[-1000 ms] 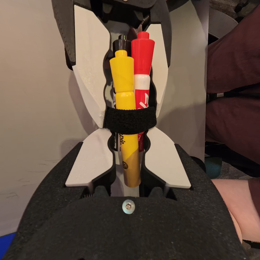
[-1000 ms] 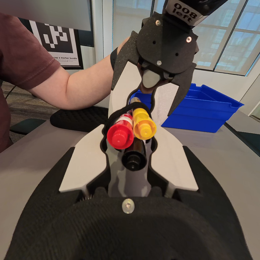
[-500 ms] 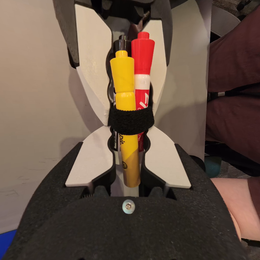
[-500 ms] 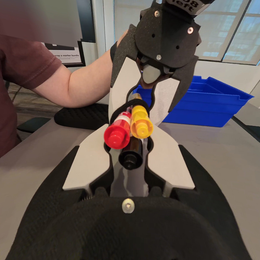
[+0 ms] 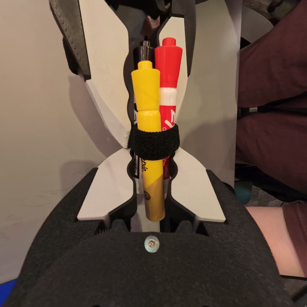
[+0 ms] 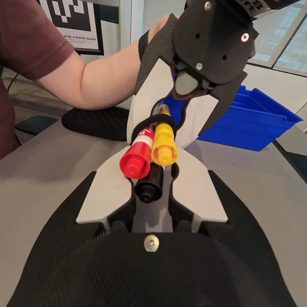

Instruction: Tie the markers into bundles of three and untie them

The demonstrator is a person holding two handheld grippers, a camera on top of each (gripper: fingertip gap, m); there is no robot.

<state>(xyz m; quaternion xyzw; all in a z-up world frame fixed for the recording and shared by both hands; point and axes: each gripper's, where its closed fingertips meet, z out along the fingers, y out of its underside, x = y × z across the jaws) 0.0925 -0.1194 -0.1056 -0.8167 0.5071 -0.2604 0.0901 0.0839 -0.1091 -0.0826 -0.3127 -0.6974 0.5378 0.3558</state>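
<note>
A bundle of three markers, yellow (image 5: 147, 103), red (image 5: 168, 74) and black (image 5: 144, 53), is bound by a black hook-and-loop strap (image 5: 153, 144). My left gripper (image 5: 152, 151) is shut on the bundle's lower end, just below the strap. My right gripper (image 6: 154, 147) faces it tip to tip and closes around the cap ends: red cap (image 6: 134, 164), yellow cap (image 6: 164, 146), black cap (image 6: 147, 191). The strap (image 6: 144, 123) sits between the two grippers. The bundle is held in the air above the grey table (image 6: 49, 166).
A blue plastic bin (image 6: 249, 119) stands on the table behind the grippers to the right. The person's forearm (image 6: 99, 83) reaches in from the left. A black mesh chair back (image 6: 93, 123) is beyond the table edge. A framed sign (image 6: 74, 25) hangs on the far wall. The tips of both grippers are at nearly the same place.
The strap's loose side has drawn in, so the band looks narrower and snug. In the right wrist view the left gripper has risen and tilted, and the bundle slopes up more steeply.
</note>
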